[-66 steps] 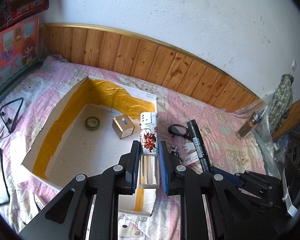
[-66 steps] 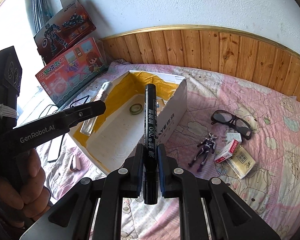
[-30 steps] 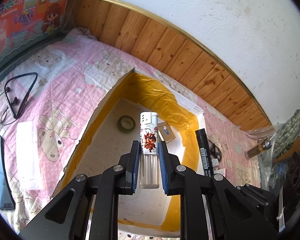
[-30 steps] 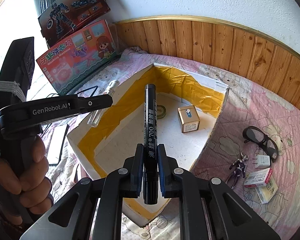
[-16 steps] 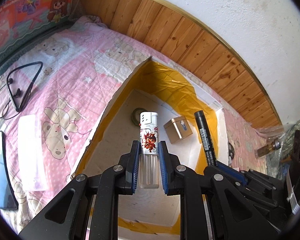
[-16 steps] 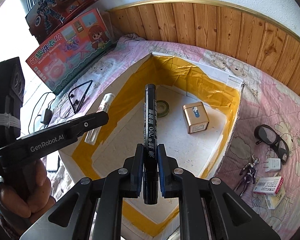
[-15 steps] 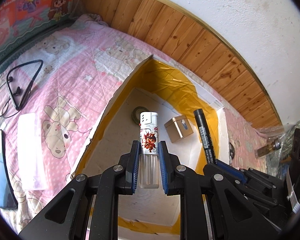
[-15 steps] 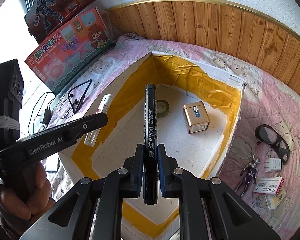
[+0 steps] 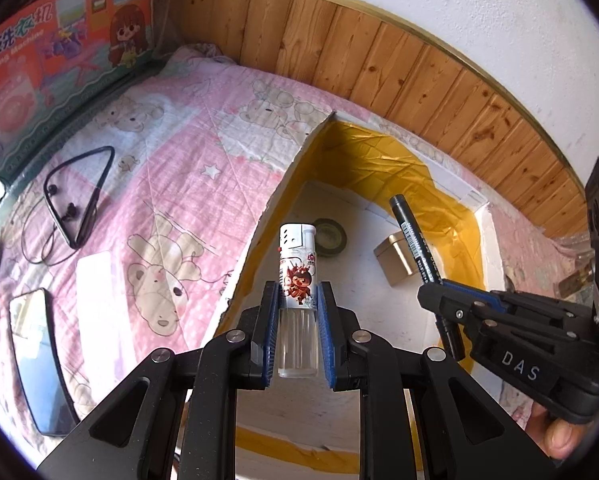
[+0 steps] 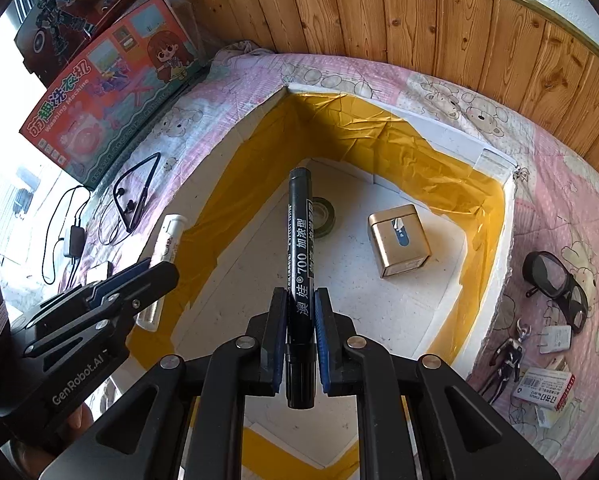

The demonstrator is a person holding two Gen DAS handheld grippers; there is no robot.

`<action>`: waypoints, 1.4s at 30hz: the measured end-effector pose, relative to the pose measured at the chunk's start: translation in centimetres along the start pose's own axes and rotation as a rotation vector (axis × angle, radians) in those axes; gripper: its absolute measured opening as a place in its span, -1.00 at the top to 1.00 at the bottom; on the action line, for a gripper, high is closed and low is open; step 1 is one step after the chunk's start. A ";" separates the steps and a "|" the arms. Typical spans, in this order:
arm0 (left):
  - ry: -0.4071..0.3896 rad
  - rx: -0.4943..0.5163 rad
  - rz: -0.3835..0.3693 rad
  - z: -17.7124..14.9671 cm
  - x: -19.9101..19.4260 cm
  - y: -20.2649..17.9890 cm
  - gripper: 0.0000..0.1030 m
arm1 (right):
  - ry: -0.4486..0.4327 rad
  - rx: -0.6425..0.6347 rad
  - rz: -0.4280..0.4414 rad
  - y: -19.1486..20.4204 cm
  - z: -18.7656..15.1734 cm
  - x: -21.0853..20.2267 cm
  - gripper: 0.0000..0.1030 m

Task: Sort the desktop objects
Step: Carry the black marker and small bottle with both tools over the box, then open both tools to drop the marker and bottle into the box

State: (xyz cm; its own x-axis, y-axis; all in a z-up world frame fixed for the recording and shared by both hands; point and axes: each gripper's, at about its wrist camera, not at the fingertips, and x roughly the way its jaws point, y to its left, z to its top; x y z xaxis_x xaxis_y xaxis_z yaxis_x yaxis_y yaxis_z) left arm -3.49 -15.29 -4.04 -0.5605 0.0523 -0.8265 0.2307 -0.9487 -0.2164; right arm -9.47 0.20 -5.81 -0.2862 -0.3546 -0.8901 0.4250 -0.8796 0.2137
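Left gripper (image 9: 297,316): pinched tight on a lighter (image 9: 297,276), its blue pads flat against the clear lower half; the white cap with the cartoon sticker stands out past the fingertips toward 12 o'clock.
Right gripper (image 10: 300,334): clamped on a black marker (image 10: 299,248), gripping the barrel low down, the capped end pointing to 12 o'clock over the box.
Box (image 10: 383,136): a white foam box lined with crinkled yellow tape along its walls, open at the top, sitting on the pink bear-print bedspread (image 9: 159,160); both grippers hover over its floor.
Inside the box: a roll of dark tape (image 10: 323,216) at about 12 o'clock in the right wrist view, partly behind the marker; a small gold tin (image 10: 397,240) at 1 o'clock, apart from the roll.
Outside, right of the box: dark glasses (image 10: 557,284) at 3 o'clock, a small action figure (image 10: 507,354) and a white-and-red carton (image 10: 543,388) lower down at 4 o'clock, all on the bedspread.
Outside, left of the box: neckband earphones (image 9: 79,196) at 9 o'clock in the left wrist view, a phone (image 9: 39,360) face up at 8 o'clock, a pale flat case (image 9: 99,304) between phone and box.
Back edge: a toy washing machine carton (image 9: 59,52) leaning at 10 o'clock against the wood panelling (image 9: 379,48).
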 end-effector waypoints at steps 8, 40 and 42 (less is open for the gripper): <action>0.030 0.064 -0.009 0.3 0.5 0.4 0.64 | 0.038 0.037 -0.037 -0.6 1.9 2.3 0.72; 0.148 0.244 0.006 -1.5 3.0 -1.7 0.62 | 0.200 -0.074 -0.167 -1.2 7.1 10.7 0.72; 0.148 0.242 0.011 -1.5 3.0 -1.6 0.62 | 0.205 -0.073 -0.167 -1.2 7.2 10.7 0.72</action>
State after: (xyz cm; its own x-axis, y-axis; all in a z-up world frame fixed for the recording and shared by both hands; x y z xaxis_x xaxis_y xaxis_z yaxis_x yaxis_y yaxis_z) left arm -4.38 -13.12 -6.98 -0.4329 0.0695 -0.8988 0.0298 -0.9954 -0.0913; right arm -19.22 -4.84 -12.73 -0.1810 -0.1289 -0.9750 0.4493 -0.8927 0.0346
